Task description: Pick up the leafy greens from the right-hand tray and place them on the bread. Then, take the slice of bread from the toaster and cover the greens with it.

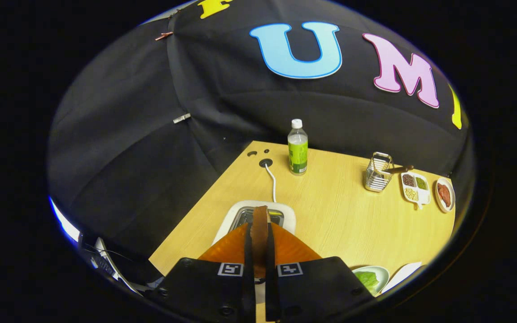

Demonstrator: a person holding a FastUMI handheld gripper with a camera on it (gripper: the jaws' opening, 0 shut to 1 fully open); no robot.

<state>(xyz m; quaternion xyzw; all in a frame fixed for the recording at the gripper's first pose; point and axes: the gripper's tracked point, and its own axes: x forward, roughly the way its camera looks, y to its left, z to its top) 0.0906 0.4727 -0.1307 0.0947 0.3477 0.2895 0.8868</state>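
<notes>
1. Bread slice (259, 226) stands on edge between the fingers of the tool (259, 264), pinched from both sides, its thin brown crust facing the camera and its long axis running straight ahead along the fingers.
2. Toaster (258, 217), white with a metal slot, sits directly under and just beyond the slice on the wooden surface (339, 215); whether the slice's far end still touches the slot cannot be told.
3. White cable (272, 181) runs from the toaster to a grommet hole (265, 163) near the far edge.
4. Water bottle (297, 146) stands upright beyond the toaster.
5. Wire basket (378, 172), a divided dish (415, 187) and a small plate (445, 194) line up well off to the right.
6. Leafy greens (368, 279) lie in a pale tray (383, 270) just right of the tool, beside a white plate (404, 273).
</notes>
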